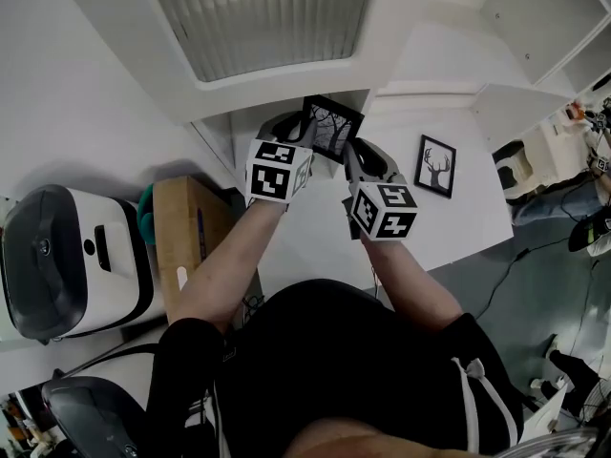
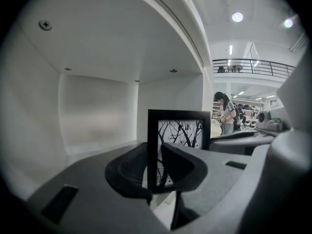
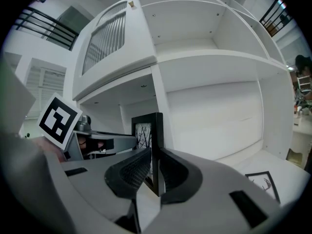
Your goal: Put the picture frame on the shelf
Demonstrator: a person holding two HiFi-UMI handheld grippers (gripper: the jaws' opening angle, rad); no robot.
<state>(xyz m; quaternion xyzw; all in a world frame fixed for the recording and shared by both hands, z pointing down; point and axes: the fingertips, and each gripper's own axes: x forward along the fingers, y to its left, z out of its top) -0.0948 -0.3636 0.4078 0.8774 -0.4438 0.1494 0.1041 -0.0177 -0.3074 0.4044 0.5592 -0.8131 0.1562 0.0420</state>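
The left hand-held gripper (image 2: 155, 168) and the right hand-held gripper (image 3: 155, 172) are each clamped, jaws partway closed, on one side edge of the tree-print frame (image 1: 332, 127). It is held upright between them, before the shelf (image 2: 97, 106) bay ahead. A deer frame (image 1: 436, 165) lies right of the right one. A box (image 1: 186, 232) sits lower left of the left one.

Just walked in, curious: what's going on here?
A person holds a black picture frame upright with both tools: the left gripper and right gripper each clamp one side edge. The frame is at the mouth of a white shelf compartment, not visibly set down. A second frame, with a deer print, sits off to the right.
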